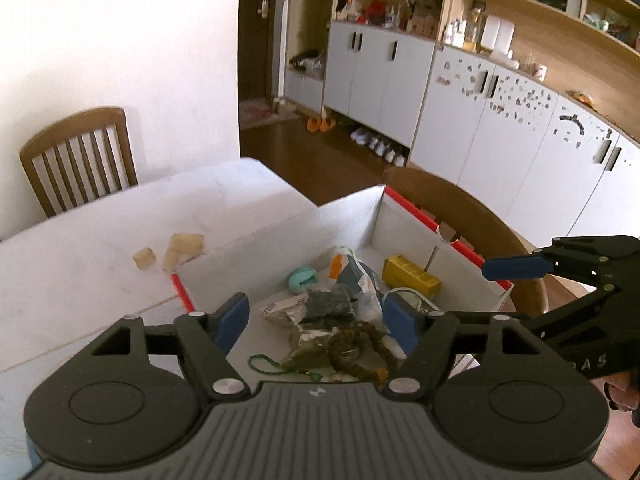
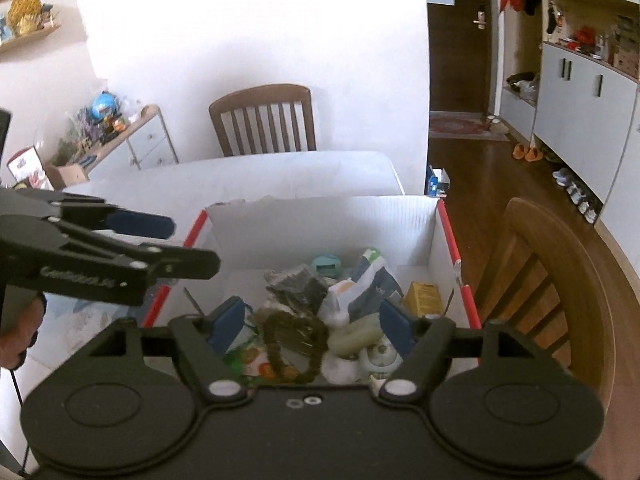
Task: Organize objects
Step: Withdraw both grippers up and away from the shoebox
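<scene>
A white cardboard box [image 1: 280, 232] with red edges sits on the white table [image 1: 80, 272]; it also shows in the right wrist view [image 2: 320, 224]. Inside lie a yellow carton [image 1: 410, 276], a teal round item [image 1: 303, 279], a dark packet [image 1: 328, 302], a brown bead string [image 1: 352, 346] and plastic bags. My left gripper [image 1: 316, 322] is open and empty above the box. My right gripper [image 2: 312, 326] is open and empty above the same pile. The bead string [image 2: 292, 344] lies below it. Each gripper shows in the other's view, the right [image 1: 516, 268] and the left [image 2: 140, 226].
Two pale translucent lumps [image 1: 144, 258] [image 1: 184, 250] lie on the table left of the box. Wooden chairs stand at the far side [image 2: 264, 120] and at the right [image 2: 560, 280]. Cabinets and shelves [image 1: 480, 80] line the far wall.
</scene>
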### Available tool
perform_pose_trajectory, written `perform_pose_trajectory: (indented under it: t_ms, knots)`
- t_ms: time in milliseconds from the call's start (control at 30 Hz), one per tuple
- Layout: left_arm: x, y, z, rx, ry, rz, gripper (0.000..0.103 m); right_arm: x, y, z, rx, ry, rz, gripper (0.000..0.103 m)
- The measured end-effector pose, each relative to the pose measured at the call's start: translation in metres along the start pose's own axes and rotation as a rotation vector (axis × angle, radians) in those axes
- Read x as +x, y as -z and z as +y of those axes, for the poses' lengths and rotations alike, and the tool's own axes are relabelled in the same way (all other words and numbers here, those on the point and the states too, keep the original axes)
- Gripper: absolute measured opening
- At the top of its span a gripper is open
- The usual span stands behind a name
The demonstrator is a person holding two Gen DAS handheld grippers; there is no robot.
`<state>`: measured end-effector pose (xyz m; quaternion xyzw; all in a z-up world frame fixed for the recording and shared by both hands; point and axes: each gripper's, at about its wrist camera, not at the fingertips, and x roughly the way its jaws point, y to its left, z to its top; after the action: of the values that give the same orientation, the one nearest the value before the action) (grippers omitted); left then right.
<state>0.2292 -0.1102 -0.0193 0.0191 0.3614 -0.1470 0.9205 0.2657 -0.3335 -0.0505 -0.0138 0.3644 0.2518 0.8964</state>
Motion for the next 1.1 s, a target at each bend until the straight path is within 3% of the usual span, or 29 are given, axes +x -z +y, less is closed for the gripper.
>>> perform_pose_trajectory:
  t_ms: [233, 300, 600, 700, 1100]
  knots:
    - [-0.029, 0.012, 0.018, -0.007, 0.014, -0.032, 0.075, -0.014, 0.005, 0.021, 0.033, 0.016, -0.047, 0.084]
    - [-0.037, 0.015, 0.024, -0.013, 0.015, -0.043, 0.081, -0.018, 0.006, 0.026, 0.05, 0.017, -0.071, 0.087]
    - [-0.065, 0.028, 0.046, -0.026, 0.035, -0.087, 0.09, -0.031, 0.012, 0.049, 0.112, 0.023, -0.152, 0.101]
    - [-0.071, 0.032, 0.052, -0.024, 0.045, -0.101, 0.103, -0.035, 0.016, 0.056, 0.128, 0.032, -0.166, 0.102]
    - [-0.085, 0.043, 0.053, 0.017, 0.084, -0.125, 0.103, -0.048, 0.034, 0.08, 0.163, 0.088, -0.193, 0.102]
